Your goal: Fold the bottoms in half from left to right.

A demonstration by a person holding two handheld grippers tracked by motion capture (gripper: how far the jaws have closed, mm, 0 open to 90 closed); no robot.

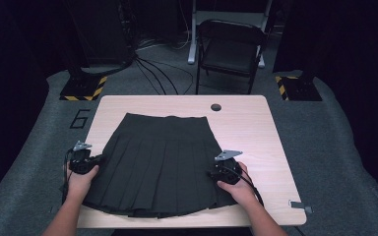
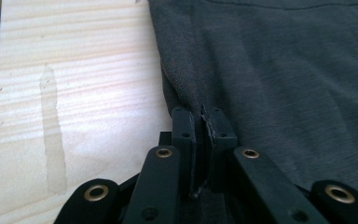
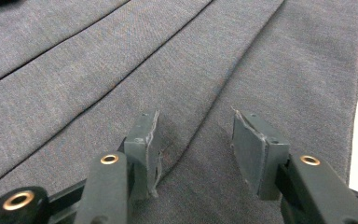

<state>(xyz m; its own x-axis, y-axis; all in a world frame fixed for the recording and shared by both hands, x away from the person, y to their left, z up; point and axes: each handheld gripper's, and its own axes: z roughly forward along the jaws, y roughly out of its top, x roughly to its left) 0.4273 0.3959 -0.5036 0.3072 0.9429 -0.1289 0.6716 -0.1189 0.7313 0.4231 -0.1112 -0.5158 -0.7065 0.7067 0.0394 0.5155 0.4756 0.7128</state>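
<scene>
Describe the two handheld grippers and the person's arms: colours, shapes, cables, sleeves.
Both grippers are black. The left gripper and right gripper each carry a grey three-cornered plate on top and trail a black cable. Close up, the jaws end in flat dark pads with ragged edges, on arms with brass-coloured rivets. No sleeves show on the forearms.

i see a light wood table (image 1: pixel 256 128) with a cable hole (image 1: pixel 216 107) at 12 o'clock, a dark folding chair (image 1: pixel 230 49) beyond it, hazard-striped bases (image 1: pixel 82 87) at 10 and 2.
</scene>
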